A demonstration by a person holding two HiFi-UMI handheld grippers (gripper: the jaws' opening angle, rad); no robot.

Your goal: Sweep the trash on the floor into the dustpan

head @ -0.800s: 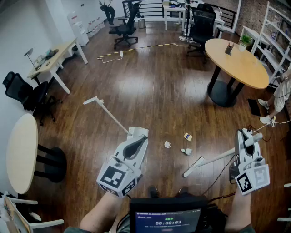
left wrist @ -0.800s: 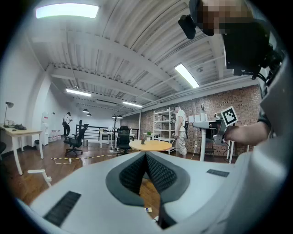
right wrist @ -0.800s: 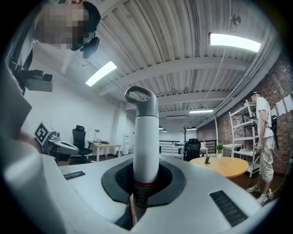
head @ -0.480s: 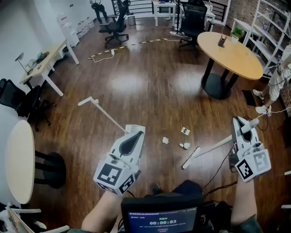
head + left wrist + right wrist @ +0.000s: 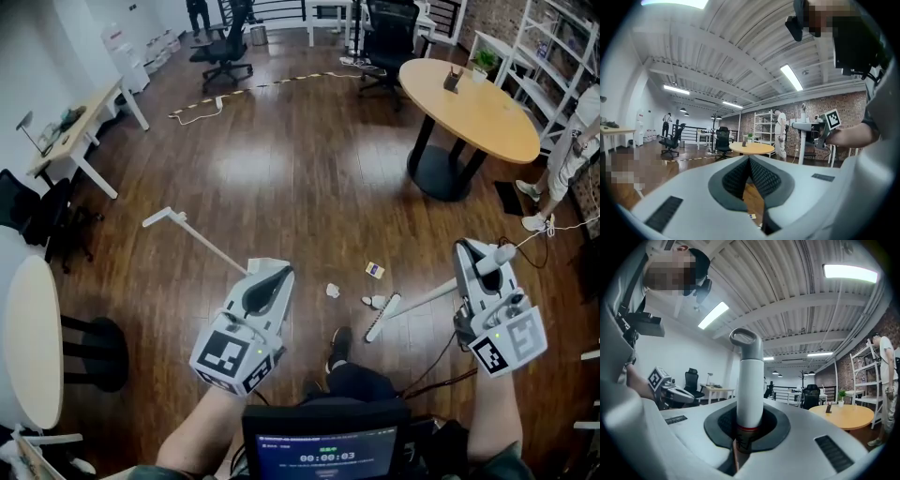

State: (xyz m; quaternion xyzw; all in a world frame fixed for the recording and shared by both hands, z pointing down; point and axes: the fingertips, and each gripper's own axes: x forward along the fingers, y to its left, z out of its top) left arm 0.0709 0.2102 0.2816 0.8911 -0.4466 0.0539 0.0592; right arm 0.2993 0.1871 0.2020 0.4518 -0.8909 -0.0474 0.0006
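Observation:
My right gripper (image 5: 476, 277) is shut on the white broom handle (image 5: 749, 380), whose grey loop rises above the jaws. The broom head (image 5: 380, 321) rests on the floor beside a white scrap (image 5: 373, 301). A crumpled paper (image 5: 332, 291) and a small yellow-blue card (image 5: 375, 270) lie close by. My left gripper (image 5: 270, 279) has its pads (image 5: 761, 177) meeting, with nothing seen between them. The long white dustpan handle (image 5: 192, 242) runs from the upper left to that gripper's tip. The pan is hidden beneath the gripper, and I cannot tell whether it is held.
A round wooden table (image 5: 469, 108) stands at the back right, with a person (image 5: 574, 155) beside it. A desk (image 5: 70, 131) and office chairs (image 5: 220, 52) are at the back left, a round table (image 5: 33, 342) at the near left. My foot (image 5: 339, 343) is by the broom.
The view has shifted forward and a foot has stepped into sight. The broom head has come nearer to the white scrap. Both grippers look unchanged.

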